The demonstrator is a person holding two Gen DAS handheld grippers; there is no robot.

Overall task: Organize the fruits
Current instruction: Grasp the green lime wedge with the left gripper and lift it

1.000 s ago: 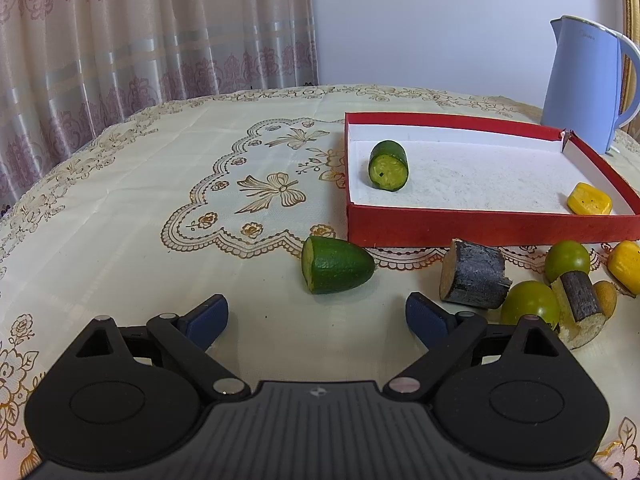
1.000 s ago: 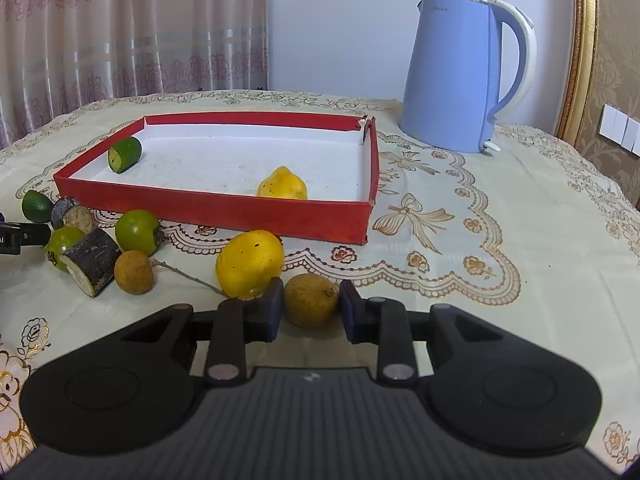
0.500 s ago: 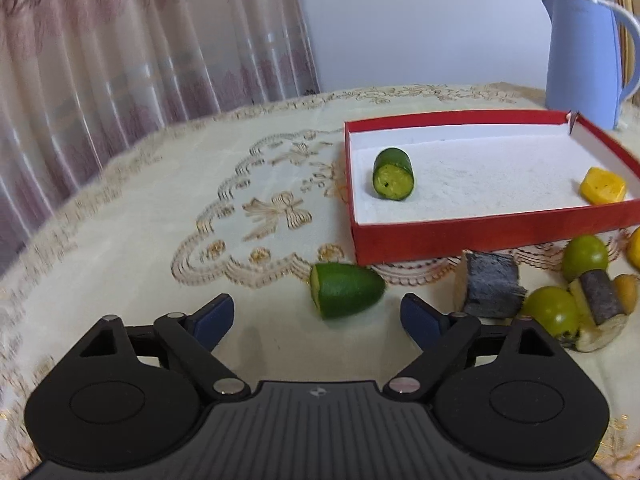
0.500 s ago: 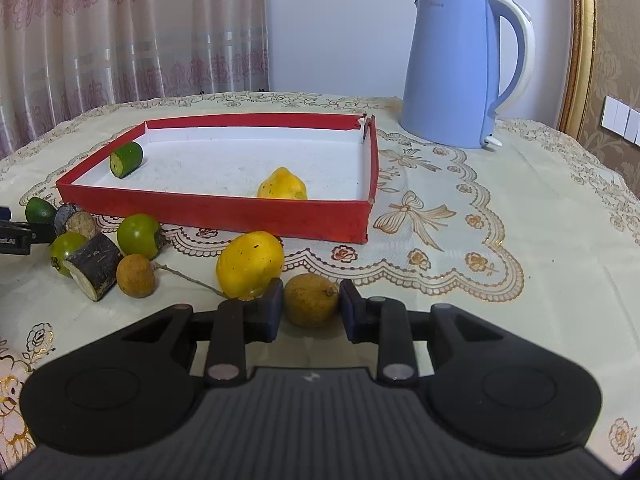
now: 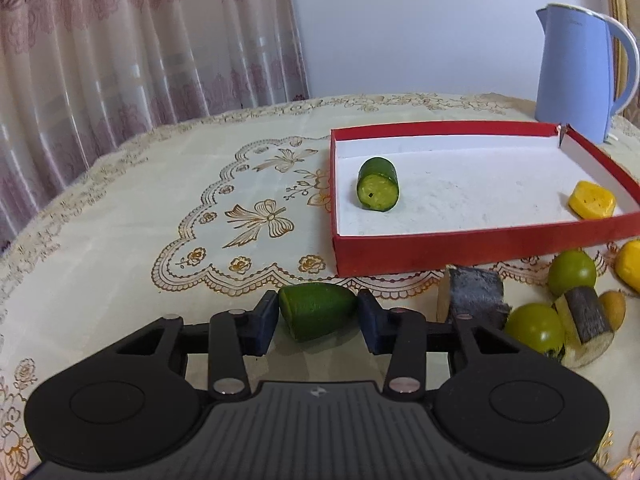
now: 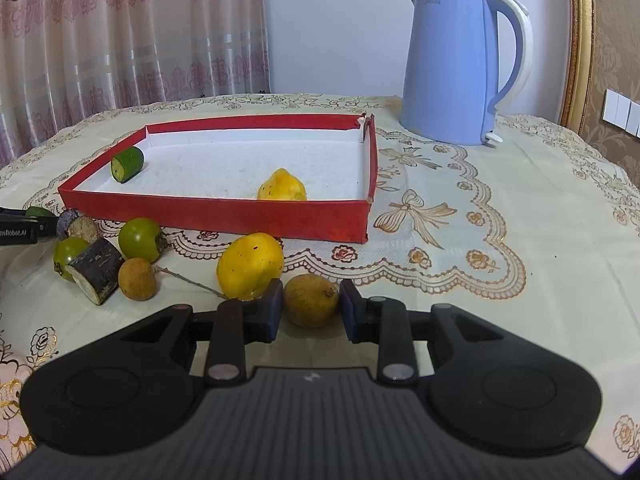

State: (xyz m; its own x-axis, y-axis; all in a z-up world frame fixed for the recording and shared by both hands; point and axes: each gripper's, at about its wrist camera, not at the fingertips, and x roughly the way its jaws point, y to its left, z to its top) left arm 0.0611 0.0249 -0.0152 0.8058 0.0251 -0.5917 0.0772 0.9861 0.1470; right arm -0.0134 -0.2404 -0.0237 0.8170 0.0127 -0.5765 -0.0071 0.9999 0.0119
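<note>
A: Where is the green cucumber end [image 5: 318, 310] in relation to the left gripper [image 5: 318, 318]?

B: Right between its blue pads. The jaws have just been closing, and now the pads press on the piece from both sides, cut face to the left, rounded tip to the right. It lies on the tablecloth [image 5: 120, 240], just in front of the red box [image 5: 440, 246], near its left front corner.

A: And the right gripper [image 6: 311, 308]?

B: Narrow, clamped on a brown round fruit [image 6: 311, 300] that sits on the cloth. A yellow fruit [image 6: 250, 264] lies just beside it on the left, touching the left pad or nearly so; I cannot tell which.

A: What is in the box already?

B: A short cucumber piece [image 5: 378, 190] near the left wall and a yellow fruit piece [image 5: 592, 200] towards the right wall.

A: And what lies outside?

B: To the right of the left gripper, in front of the box: two dark bark-covered log pieces [image 5: 474, 298], two green round fruits [image 5: 534, 328] and a small brown fruit [image 5: 612, 308], all close together. A blue kettle [image 6: 460, 64] stands behind the box, at its right far corner.
</note>
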